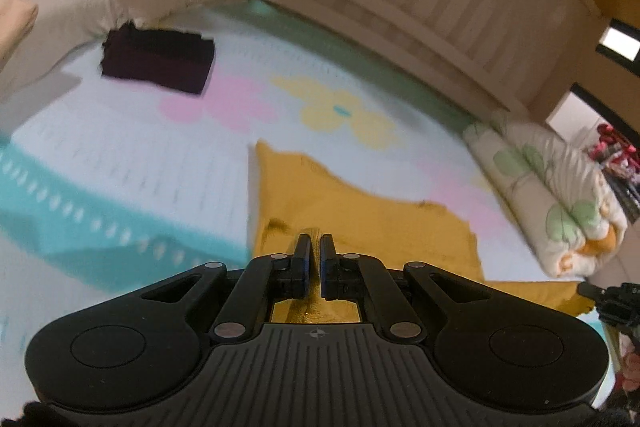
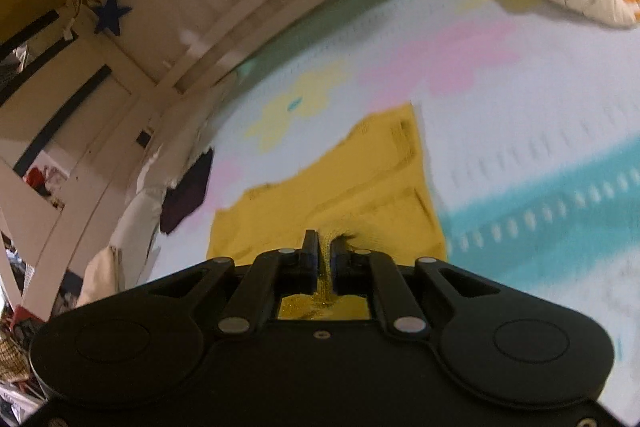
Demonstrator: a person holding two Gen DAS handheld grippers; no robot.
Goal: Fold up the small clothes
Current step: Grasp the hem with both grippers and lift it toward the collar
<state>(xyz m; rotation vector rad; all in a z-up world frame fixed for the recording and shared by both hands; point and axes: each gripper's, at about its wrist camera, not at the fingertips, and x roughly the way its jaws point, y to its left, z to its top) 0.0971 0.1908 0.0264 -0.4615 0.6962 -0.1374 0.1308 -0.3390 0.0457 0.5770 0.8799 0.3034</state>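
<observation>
Jaws of the left gripper (image 1: 315,241) and right gripper (image 2: 323,239) are each clamped on the near edge of the yellow garment (image 1: 320,195), which lies on the floral bedspread (image 1: 140,155). Beyond the garment: dark folded cloth (image 1: 158,61); beside it, rolled quilt (image 1: 560,195).

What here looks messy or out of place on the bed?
Little stands out. The yellow garment lies mostly flat but with an uneven, ragged-looking far edge, pinched by both the left gripper and the right gripper. The dark folded garment sits neatly near the pillow. Nothing looks spilled or damaged.
</observation>
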